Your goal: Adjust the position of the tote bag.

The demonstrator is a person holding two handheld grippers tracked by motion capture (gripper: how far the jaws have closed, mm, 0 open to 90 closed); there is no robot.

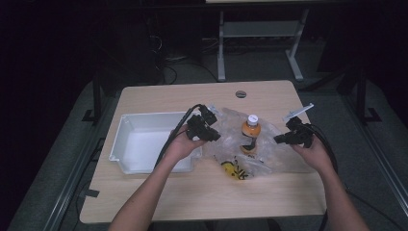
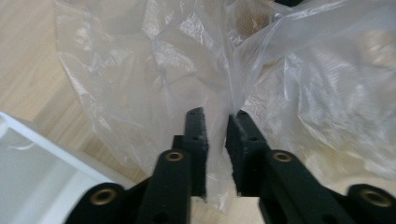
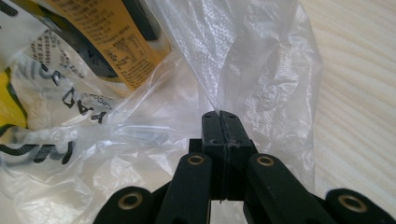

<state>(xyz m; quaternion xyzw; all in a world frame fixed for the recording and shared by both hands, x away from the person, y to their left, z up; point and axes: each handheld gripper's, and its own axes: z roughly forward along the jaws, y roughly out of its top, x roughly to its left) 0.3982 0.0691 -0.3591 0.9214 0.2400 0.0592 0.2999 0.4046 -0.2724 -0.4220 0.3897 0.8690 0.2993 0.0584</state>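
On the wooden surface, a white bin stands at the left, seemingly empty. Just beside it lies a clear plastic bag with an orange bottle upright in it and a yellow packet nearer the person. The step looks like spreading the bag's mouth. The right gripper is clamped on film; the left gripper has film between slightly parted jaws, so it likely needs closing before pulling.
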